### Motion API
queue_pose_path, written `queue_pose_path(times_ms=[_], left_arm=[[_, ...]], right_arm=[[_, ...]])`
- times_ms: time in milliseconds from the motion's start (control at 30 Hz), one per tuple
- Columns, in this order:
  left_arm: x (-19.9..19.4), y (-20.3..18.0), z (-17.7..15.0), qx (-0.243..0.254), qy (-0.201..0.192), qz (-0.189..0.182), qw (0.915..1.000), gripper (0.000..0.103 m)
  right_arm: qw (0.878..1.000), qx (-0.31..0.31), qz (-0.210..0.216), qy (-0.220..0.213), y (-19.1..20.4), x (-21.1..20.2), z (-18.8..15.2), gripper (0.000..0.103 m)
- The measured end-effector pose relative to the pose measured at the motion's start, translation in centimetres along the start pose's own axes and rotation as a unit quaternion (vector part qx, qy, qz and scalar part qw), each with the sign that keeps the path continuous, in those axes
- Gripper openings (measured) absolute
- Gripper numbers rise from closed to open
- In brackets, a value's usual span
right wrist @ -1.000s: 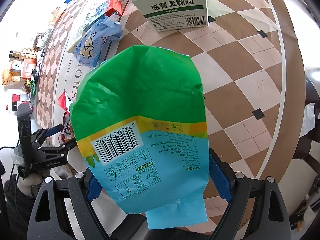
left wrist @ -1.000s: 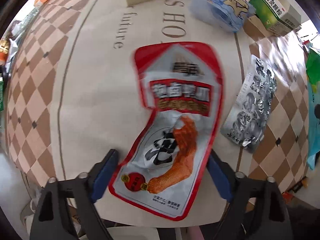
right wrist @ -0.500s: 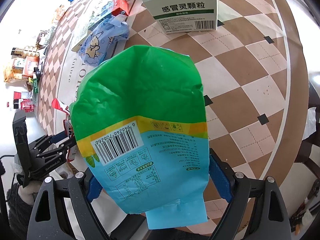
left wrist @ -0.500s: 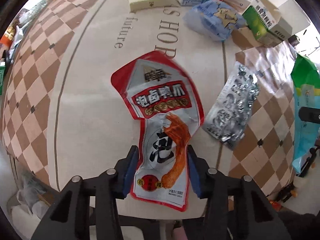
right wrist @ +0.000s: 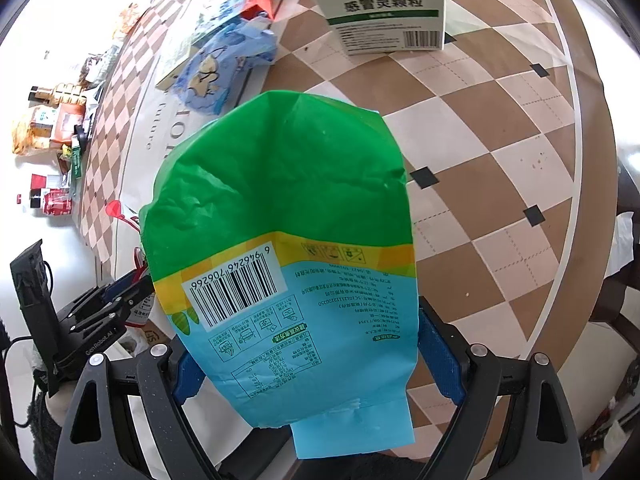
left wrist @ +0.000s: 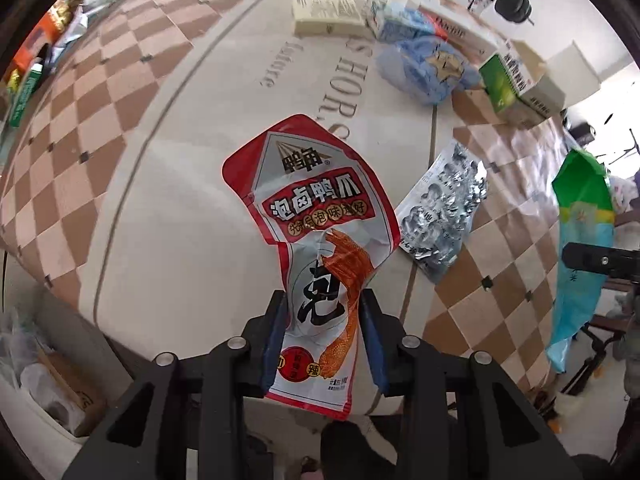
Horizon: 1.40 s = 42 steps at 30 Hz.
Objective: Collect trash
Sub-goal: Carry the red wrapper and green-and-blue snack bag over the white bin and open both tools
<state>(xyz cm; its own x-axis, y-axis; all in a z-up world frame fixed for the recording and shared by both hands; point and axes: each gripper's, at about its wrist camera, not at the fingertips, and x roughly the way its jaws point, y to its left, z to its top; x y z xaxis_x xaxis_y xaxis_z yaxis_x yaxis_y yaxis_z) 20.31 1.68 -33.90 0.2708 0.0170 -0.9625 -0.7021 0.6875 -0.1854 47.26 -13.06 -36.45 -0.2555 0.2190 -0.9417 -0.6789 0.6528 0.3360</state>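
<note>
Between the left gripper pads: red snack wrapper, long axis running straight ahead, jaws closing on its lower end, lifted off table. Right gripper clamps green-blue bag.

Red snack pouch crumpled, lifted; green-blue bag upright, off table

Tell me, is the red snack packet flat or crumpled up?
Crumpled at one end. The red snack packet is pinched narrow between the closing left gripper pads, while its far end spreads wide.
</note>
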Motion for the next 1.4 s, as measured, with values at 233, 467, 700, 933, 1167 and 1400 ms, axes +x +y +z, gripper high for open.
queue_pose_path(times_ms=[233, 467, 700, 933, 1167, 1400], left_arm=[[-4.9, 1.7, -5.2, -0.039, -0.056, -0.026, 0.9973, 0.033], [-4.2, 1.2, -12.4, -0.091, -0.067, -0.028, 0.9932, 0.033], [0.6, 4.7, -22.5, -0.148, -0.014, -0.062, 0.9869, 0.033], [13.3, 8.5, -26.8, -0.210, 0.050, -0.123, 0.9687, 0.033], [28.7, 10.2, -26.6, -0.203, 0.135, -0.135, 0.9603, 0.035], [35.8, 11.3, -26.1, -0.188, 0.183, -0.125, 0.9568, 0.055]], right_arm=[[1.000, -0.016, 0.020, -0.003, 1.8, -0.8, -1.9, 0.091], [0.998, -0.054, 0.041, 0.017, 6.1, 0.9, -9.0, 0.091], [0.992, -0.089, 0.032, 0.081, 10.0, 8.2, -21.1, 0.091], [0.987, -0.084, -0.028, 0.136, 8.5, 22.2, -27.2, 0.091], [0.980, -0.075, -0.065, 0.172, 4.4, 37.8, -26.3, 0.091], [0.968, -0.083, -0.089, 0.220, 0.2, 48.6, -24.8, 0.091]])
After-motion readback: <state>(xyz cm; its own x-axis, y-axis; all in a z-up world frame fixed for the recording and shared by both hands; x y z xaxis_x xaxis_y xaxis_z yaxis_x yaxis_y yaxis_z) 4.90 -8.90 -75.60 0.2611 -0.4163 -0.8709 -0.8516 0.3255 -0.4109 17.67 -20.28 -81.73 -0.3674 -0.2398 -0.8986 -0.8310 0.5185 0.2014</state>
